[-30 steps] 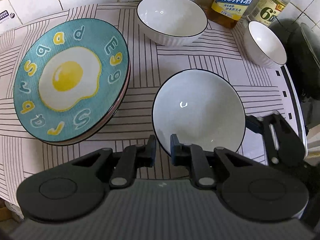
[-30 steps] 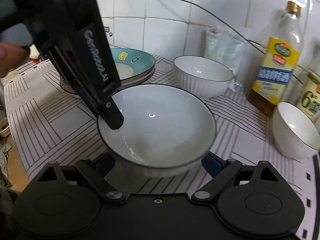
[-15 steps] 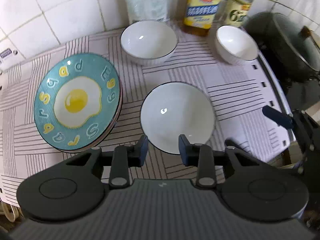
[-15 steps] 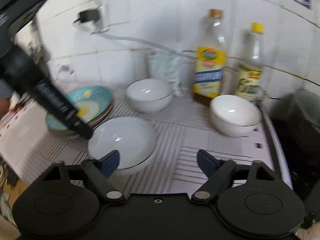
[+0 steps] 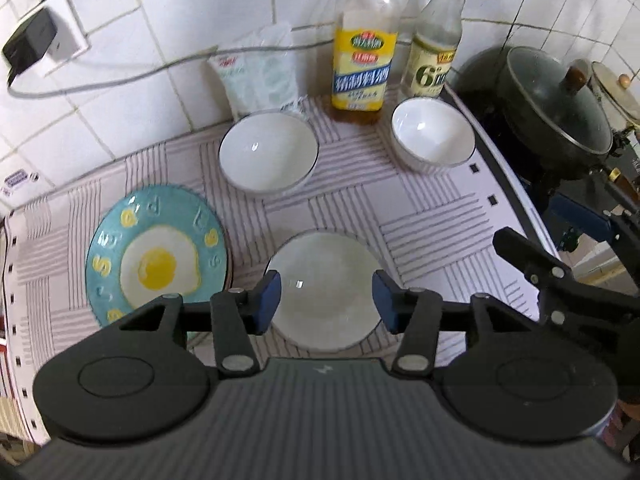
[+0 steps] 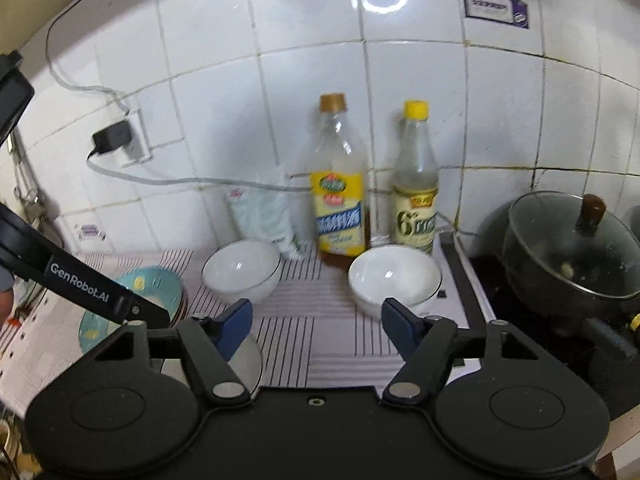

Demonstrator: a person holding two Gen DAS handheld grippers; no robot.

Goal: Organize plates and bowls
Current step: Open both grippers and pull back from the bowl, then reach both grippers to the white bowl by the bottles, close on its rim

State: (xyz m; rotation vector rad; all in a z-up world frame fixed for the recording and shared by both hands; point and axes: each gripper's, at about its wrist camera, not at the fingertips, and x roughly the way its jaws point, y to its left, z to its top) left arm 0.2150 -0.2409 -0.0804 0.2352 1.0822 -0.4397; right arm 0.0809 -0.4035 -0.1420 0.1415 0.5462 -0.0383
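A shallow white bowl with a dark rim [image 5: 326, 290] sits on the striped mat near the front edge. My left gripper [image 5: 326, 300] is open and empty, raised above it. A teal fried-egg plate [image 5: 156, 260] lies on a stack to the left. Two deeper white bowls stand behind: one in the middle [image 5: 268, 152] and one on the right [image 5: 432, 134]. My right gripper [image 6: 316, 328] is open and empty, raised, facing the wall; the right bowl [image 6: 394, 280] and middle bowl [image 6: 242, 270] lie ahead of it. The shallow bowl [image 6: 248, 360] shows only partly behind its left finger.
Two bottles [image 5: 362, 60] [image 5: 434, 40] and a white bag [image 5: 260, 76] stand against the tiled wall. A lidded dark pot [image 5: 552, 108] sits on the stove at the right. A charger and cable [image 6: 114, 138] hang on the wall.
Both grippers have risen and pulled back from the shallow bowl. My left gripper's jaws have opened wide. The shallow bowl stays on the mat.
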